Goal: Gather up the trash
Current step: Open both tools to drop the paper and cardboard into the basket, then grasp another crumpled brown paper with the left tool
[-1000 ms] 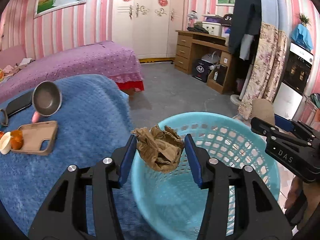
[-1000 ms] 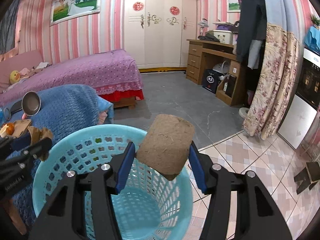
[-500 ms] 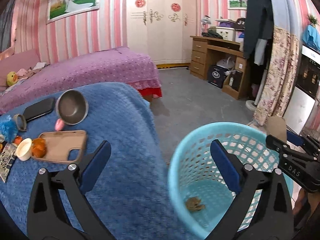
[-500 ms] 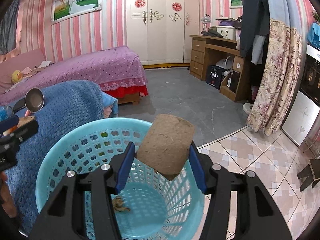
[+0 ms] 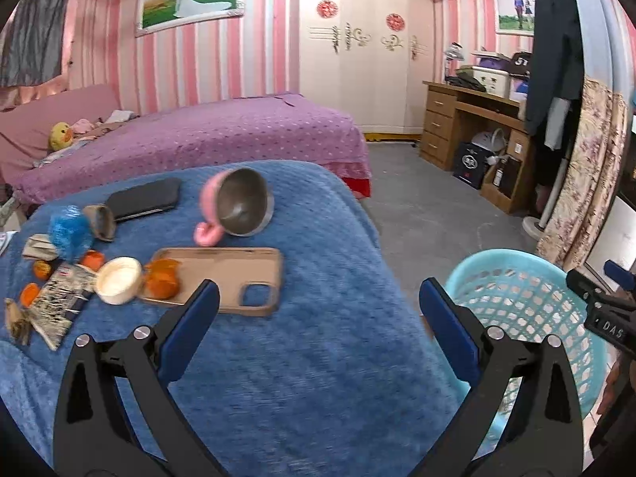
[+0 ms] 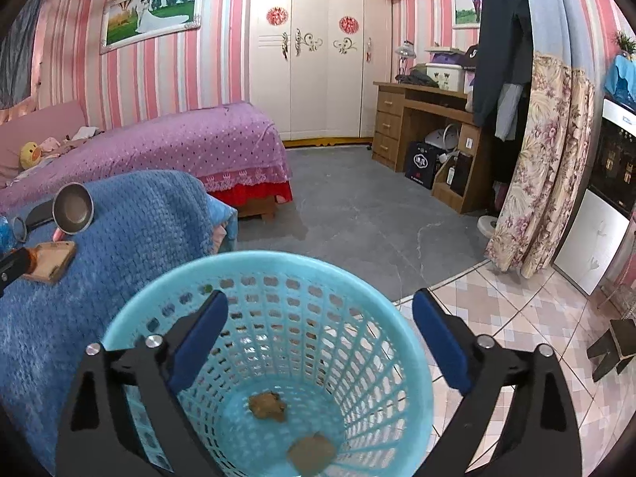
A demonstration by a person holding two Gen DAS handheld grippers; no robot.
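Note:
My left gripper stands wide open and empty over the blue blanket, facing the litter on it: orange peels, a white lid, a printed wrapper and a blue wad. The turquoise basket stands at the blanket's right edge. My right gripper hangs above the basket; its jaws are opening with nothing between them. At the basket's bottom lie a crumpled brown paper and a brown pad.
Also on the blanket are a tan phone case, a tipped pink-and-steel cup and a black case. A purple bed lies behind. A wooden desk, a floral curtain and tiled floor are to the right.
The left gripper let the crumpled paper fall into the basket and swung left over the blanket. The right gripper opened, and its brown pad dropped into the basket.

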